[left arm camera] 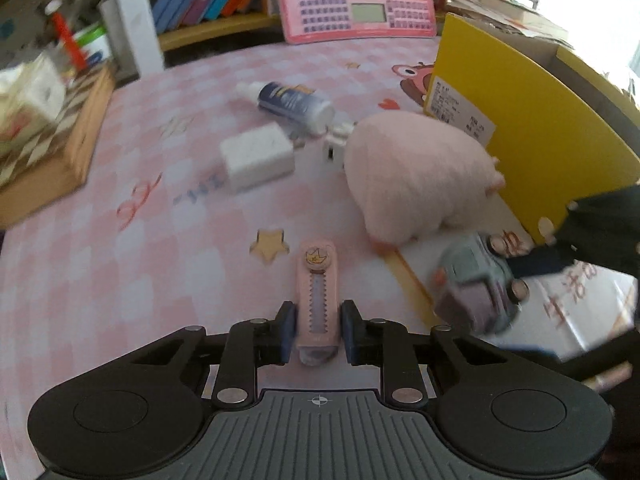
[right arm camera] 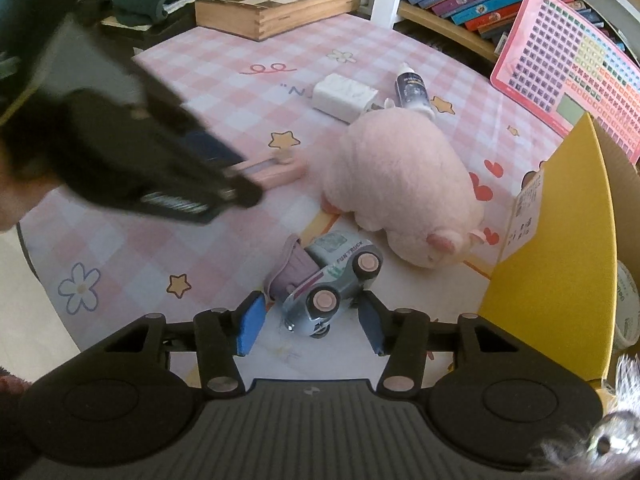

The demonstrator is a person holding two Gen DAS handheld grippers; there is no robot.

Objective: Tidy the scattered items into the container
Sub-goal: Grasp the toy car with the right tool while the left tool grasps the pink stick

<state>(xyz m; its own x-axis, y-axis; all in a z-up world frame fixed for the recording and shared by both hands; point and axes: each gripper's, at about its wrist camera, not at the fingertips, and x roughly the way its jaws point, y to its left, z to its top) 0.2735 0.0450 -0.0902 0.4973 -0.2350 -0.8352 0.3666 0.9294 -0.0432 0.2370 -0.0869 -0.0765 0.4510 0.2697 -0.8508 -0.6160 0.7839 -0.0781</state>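
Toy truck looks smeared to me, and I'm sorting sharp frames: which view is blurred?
Left wrist view: toy truck motion-blurred, window glare top right. Right wrist view: truck sharp, left gripper smeared; both bow at the edges.

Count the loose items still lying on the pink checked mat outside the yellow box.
5: pink utility knife between the left gripper's pads; grey toy truck in the right gripper; pink plush pig beside the yellow cardboard box; white charger; blue bottle. Others may be hidden behind the pig.

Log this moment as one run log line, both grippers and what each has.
left gripper: shut on pink utility knife | right gripper: shut on toy truck | yellow box: neither item inside yet
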